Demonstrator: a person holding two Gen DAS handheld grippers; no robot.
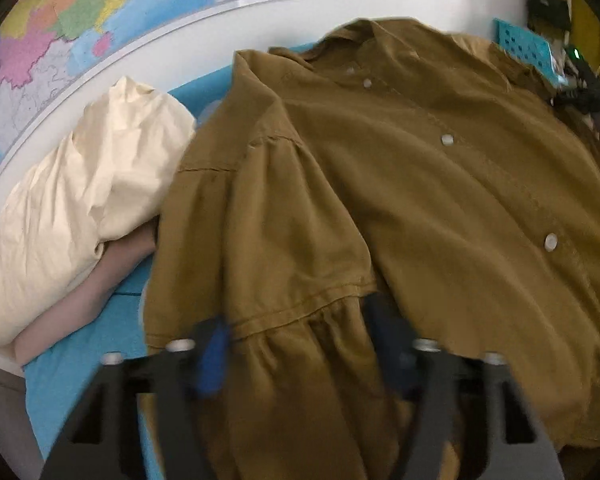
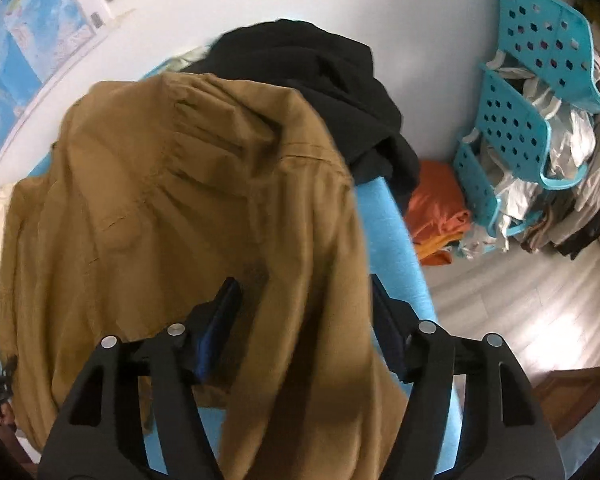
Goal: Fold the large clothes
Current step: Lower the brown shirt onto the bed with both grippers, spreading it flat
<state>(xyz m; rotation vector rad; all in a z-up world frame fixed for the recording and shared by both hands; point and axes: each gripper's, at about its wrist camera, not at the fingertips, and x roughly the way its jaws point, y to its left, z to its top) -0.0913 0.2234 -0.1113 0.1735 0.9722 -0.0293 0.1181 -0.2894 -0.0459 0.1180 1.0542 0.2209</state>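
Note:
A large mustard-brown button shirt (image 1: 380, 200) lies front-up on a blue surface (image 1: 76, 364), with white buttons down its placket. My left gripper (image 1: 296, 320) is open, its fingers straddling the gathered cuff of the shirt's left sleeve. In the right wrist view the same shirt (image 2: 160, 208) is bunched, and my right gripper (image 2: 304, 300) is open with its fingers either side of a hanging fold of the brown fabric. Whether either gripper pinches cloth is not visible.
A cream garment (image 1: 84, 200) and a beige one (image 1: 80, 300) lie left of the shirt. A black garment (image 2: 320, 92) is piled behind it. An orange cloth (image 2: 440, 208) and teal baskets (image 2: 512, 128) with clothes stand on the floor at right. A map (image 1: 80, 20) covers the wall.

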